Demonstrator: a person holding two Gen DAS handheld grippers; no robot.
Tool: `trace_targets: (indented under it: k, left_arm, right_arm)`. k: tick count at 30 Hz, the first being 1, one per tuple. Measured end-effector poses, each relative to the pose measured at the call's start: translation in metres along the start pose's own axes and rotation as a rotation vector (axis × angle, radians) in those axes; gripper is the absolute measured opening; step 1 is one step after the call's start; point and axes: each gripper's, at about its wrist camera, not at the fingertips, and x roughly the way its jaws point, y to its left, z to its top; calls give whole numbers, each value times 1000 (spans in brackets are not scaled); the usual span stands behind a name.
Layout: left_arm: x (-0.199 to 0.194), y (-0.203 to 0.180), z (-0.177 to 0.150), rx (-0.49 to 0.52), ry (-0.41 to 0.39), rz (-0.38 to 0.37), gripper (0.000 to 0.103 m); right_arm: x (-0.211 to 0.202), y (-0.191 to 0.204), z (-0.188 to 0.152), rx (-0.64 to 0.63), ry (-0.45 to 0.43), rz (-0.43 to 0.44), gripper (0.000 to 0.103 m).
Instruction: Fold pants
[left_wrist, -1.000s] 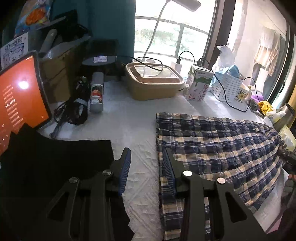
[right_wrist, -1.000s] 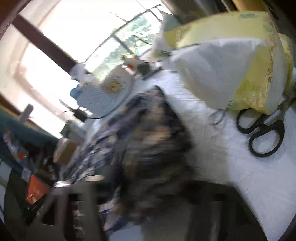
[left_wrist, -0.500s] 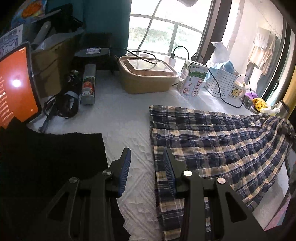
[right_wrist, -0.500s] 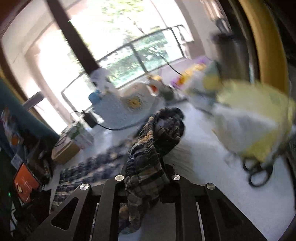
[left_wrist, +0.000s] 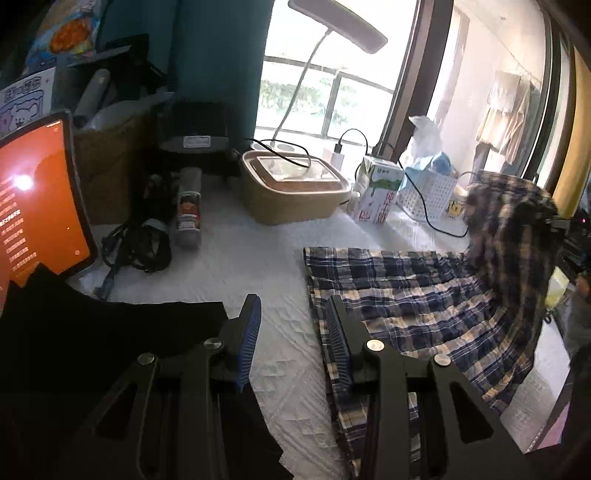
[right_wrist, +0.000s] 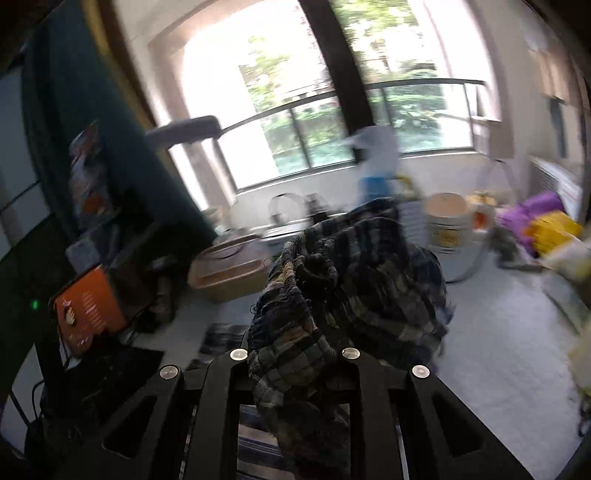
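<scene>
Lived-in home room, cluttered window-side table (left_wrist: 280, 266), desk lamp (left_wrist: 338, 26), milk carton (left_wrist: 378, 194), laundry (left_wrist: 504, 110) hanging (balcony beyond)

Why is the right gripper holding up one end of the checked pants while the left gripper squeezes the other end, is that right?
Not quite. The left gripper squeezes nothing: the left wrist view shows it open over the white table cover, beside the checked pants. The right gripper does hold up one end.

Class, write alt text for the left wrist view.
Plaid pants lie on a white table, their far end lifted at right. The open left tongs hover over their near edge, beside black cloth and an orange screen.
</scene>
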Motion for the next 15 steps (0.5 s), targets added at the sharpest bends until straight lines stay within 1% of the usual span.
trace_targets:
  k: [4, 9, 11, 12, 15]
  left_arm:
    - [-8, 15, -6, -33, -2, -2, 37]
    - [-16, 36, -16, -69, 4, 20, 38]
    - [-18, 43, -20, -82, 10, 30, 41]
    - [-18, 45, -21, -87, 14, 34, 42]
    - [-18, 51, -24, -97, 25, 38, 43]
  right_arm:
    - [35, 45, -6, -59, 62, 66, 17]
    - [83, 97, -25, -125, 160, 136, 17]
    - [99, 114, -36, -148, 199, 150, 17]
    - [112, 124, -44, -169, 239, 152, 17]
    - [142, 137, -64, -197, 371, 147, 17]
